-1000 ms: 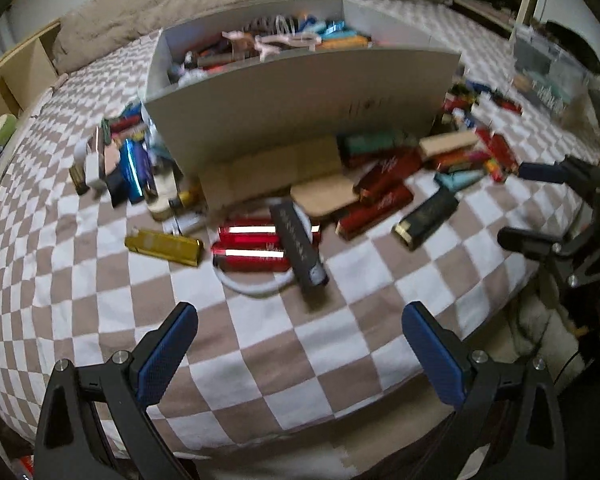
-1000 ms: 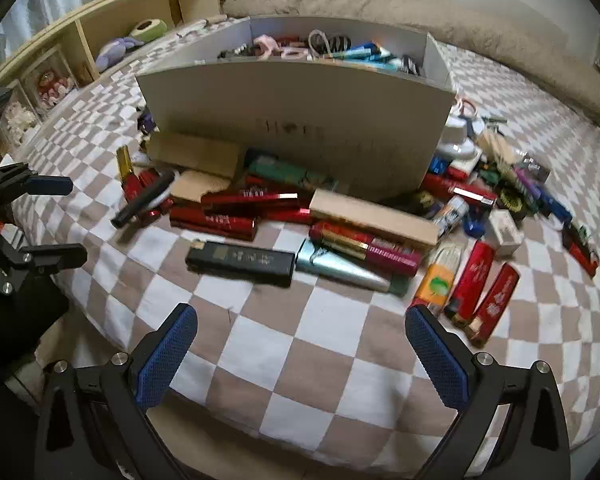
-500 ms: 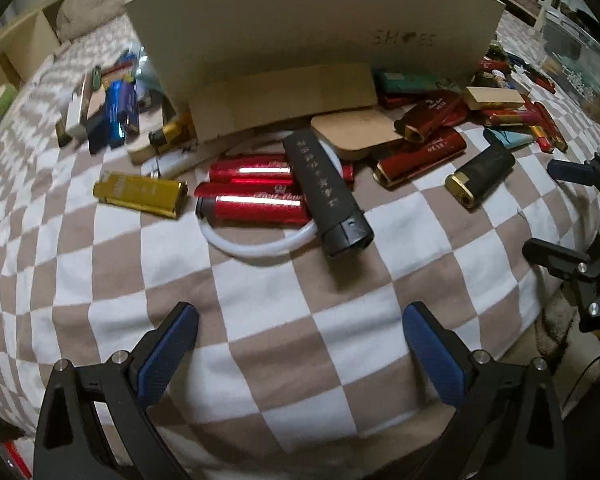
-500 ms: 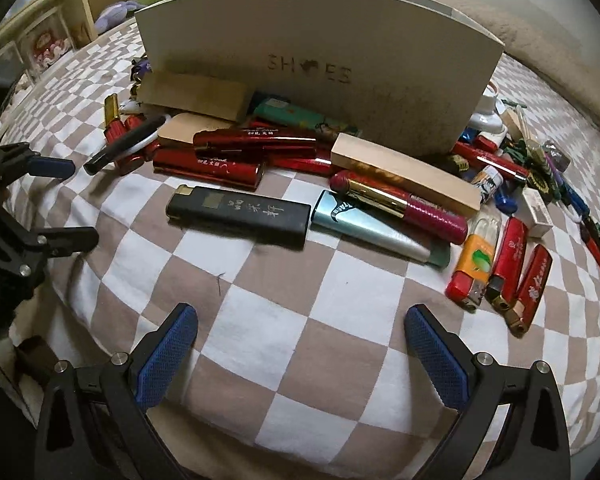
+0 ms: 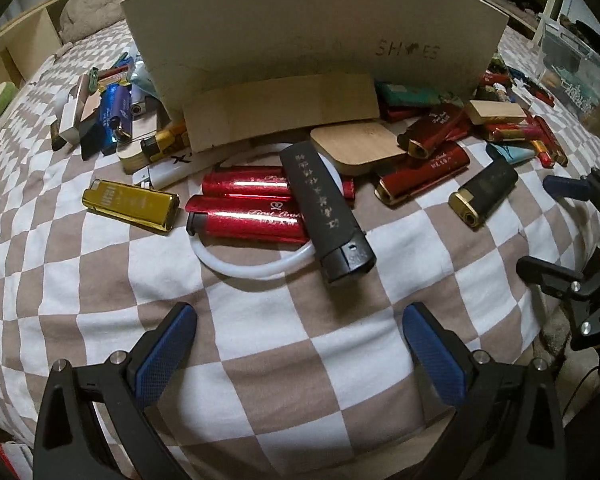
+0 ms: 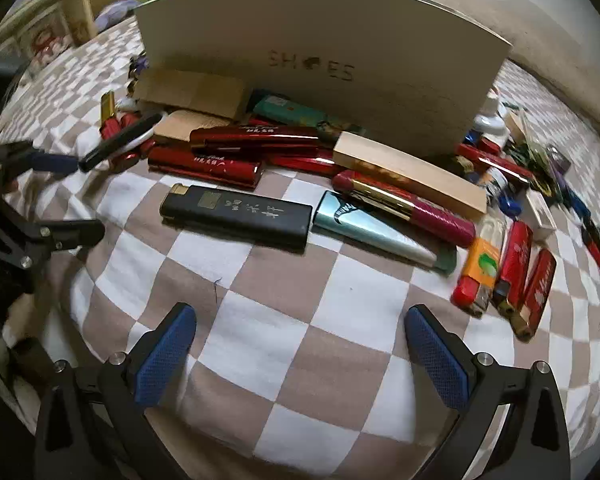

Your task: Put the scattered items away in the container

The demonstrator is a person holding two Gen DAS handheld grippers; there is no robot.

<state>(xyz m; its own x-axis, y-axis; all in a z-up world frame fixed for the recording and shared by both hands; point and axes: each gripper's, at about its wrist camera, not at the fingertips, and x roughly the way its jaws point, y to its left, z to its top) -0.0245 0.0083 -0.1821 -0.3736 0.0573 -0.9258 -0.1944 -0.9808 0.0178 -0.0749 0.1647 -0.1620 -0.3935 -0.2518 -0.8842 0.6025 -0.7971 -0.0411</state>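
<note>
Jaws on both grippers spread wide, nothing between the pads. Left gripper (image 5: 299, 338) sits low over the checkered bedspread (image 5: 260, 360); straight ahead of its gap, near but not touching, lies a black lighter (image 5: 326, 212) with pale characters, cap end toward the jaws, resting across two red lighters (image 5: 248, 210) and a white ring (image 5: 256, 268). Ahead-left of the left pad: gold lighter (image 5: 132, 205), with a white lighter (image 5: 176, 168) just beyond it. Ahead-right of the right pad: black-and-gold lighter (image 5: 485, 192), apart from the rest. Behind all that stands the shoebox (image 5: 320, 40), front wall marked SHOES, a cardboard piece (image 5: 280, 110) leaning against its base; more red lighters and wooden blocks piled along the wall. Box contents not visible from this height. Right gripper (image 6: 300, 340) likewise low over the bedspread; ahead of its gap, slightly toward the left pad, a long black lighter (image 6: 238, 216) lies crosswise, its right end just beside a teal lighter (image 6: 374, 232). Beyond the right pad: orange lighter (image 6: 478, 270) beside two red ones. Magenta lighter (image 6: 410, 208) and a wooden block (image 6: 408, 174) lie beyond the teal one, close to the box wall. Each wrist view catches the other gripper at the frame edge, also spread.
</note>
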